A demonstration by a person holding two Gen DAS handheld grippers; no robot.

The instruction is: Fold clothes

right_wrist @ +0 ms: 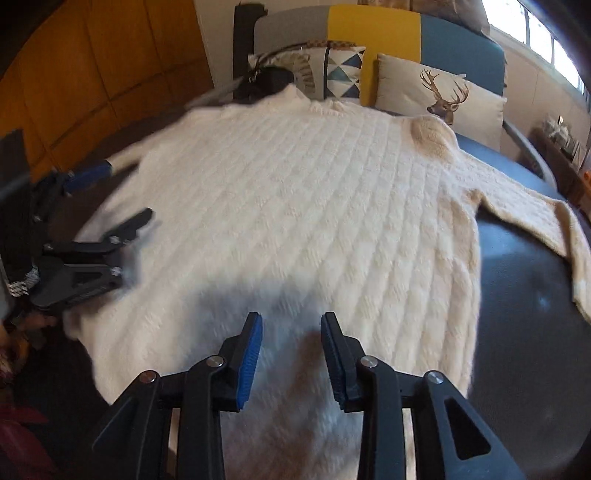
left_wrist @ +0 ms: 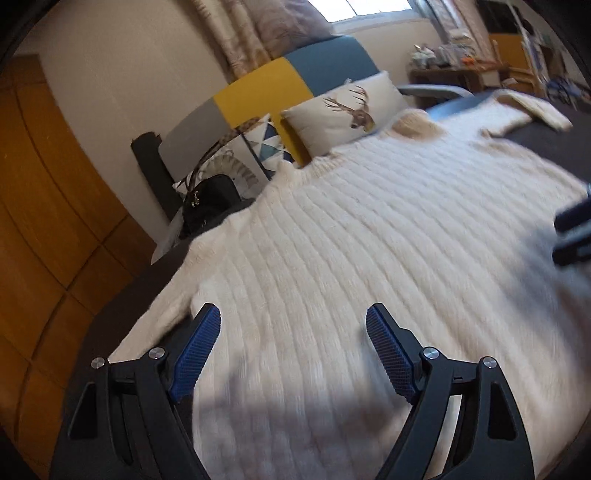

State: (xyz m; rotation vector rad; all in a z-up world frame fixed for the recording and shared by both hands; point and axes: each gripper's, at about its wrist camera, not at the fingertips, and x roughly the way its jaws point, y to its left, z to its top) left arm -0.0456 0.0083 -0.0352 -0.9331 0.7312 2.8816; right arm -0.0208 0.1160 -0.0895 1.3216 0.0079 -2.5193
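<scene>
A cream cable-knit sweater (left_wrist: 369, 236) lies spread flat on a dark bed (left_wrist: 546, 147), collar toward the pillows. It also shows in the right wrist view (right_wrist: 295, 206), with one sleeve (right_wrist: 535, 218) stretched out to the right. My left gripper (left_wrist: 293, 314) is open and empty, hovering over the sweater's near left part. It shows blurred at the left of the right wrist view (right_wrist: 125, 199). My right gripper (right_wrist: 291, 321) is open and empty above the sweater's hem. Its dark blurred tips show at the right edge of the left wrist view (left_wrist: 572, 236).
A deer-print pillow (right_wrist: 439, 96) and a triangle-pattern pillow (right_wrist: 343, 72) lean on a grey, yellow and blue headboard (right_wrist: 373, 26). A black bag (left_wrist: 210, 203) sits by the collar. A wooden wardrobe (left_wrist: 40, 221) stands left. A cluttered desk (left_wrist: 458, 66) stands far right.
</scene>
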